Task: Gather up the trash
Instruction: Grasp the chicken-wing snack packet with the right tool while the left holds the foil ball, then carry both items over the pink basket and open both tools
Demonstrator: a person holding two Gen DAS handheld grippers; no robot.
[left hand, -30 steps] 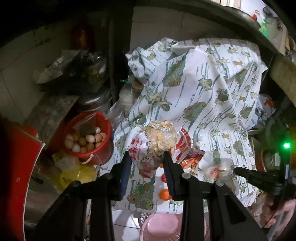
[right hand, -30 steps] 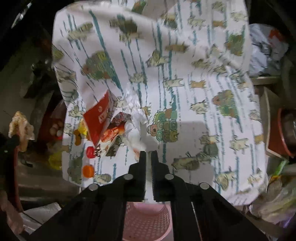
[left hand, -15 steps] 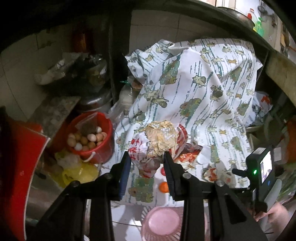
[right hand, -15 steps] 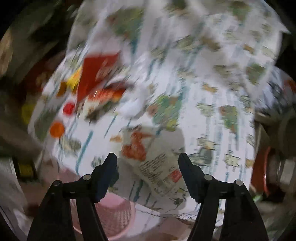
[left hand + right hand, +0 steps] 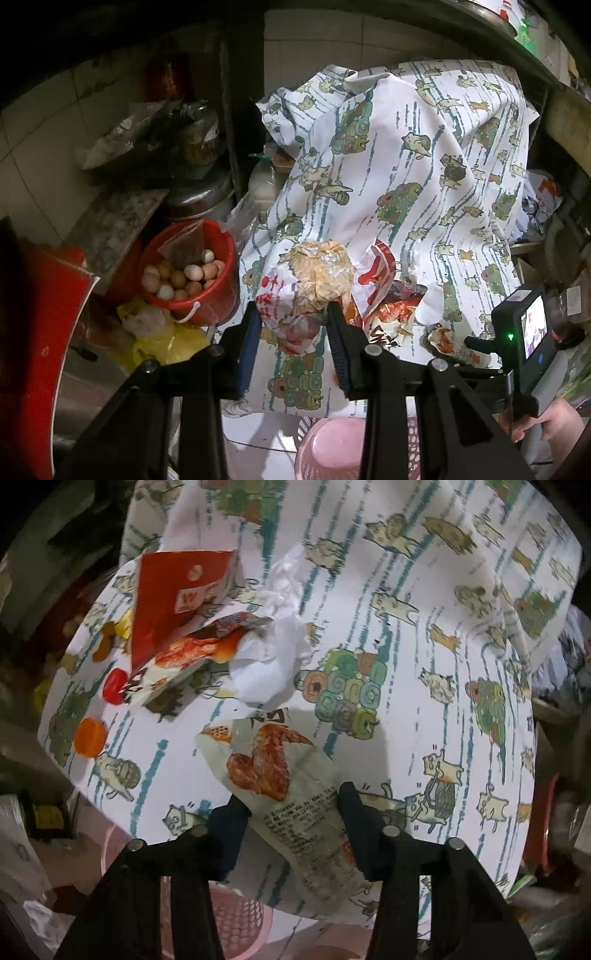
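My left gripper (image 5: pixel 293 314) is shut on a crumpled bundle (image 5: pixel 310 284) of yellowish paper and a white wrapper with red print, held above the cat-print tablecloth (image 5: pixel 424 177). My right gripper (image 5: pixel 290 801) points steeply down at the cloth. Its jaws are closing, with a clear chicken-wing wrapper (image 5: pixel 280 775) lying flat between the fingers. Further back on the cloth lie a red packet (image 5: pixel 177 602), an orange-printed wrapper (image 5: pixel 192 653) and a crumpled white tissue (image 5: pixel 269 664). A red cap (image 5: pixel 114 686) and an orange cap (image 5: pixel 88 736) sit at the left.
A pink perforated basket (image 5: pixel 236 915) stands on the floor below the table's near edge. Left of the table is a red bucket of eggs (image 5: pixel 188 273), with yellow bags (image 5: pixel 170 343) and pots (image 5: pixel 199 199) around it. Clutter crowds the right side.
The right gripper opened from shut, sank toward the cloth and rolled, and now straddles the chicken-wing wrapper with its jaws narrower than half a second ago. The left gripper keeps its bundle.
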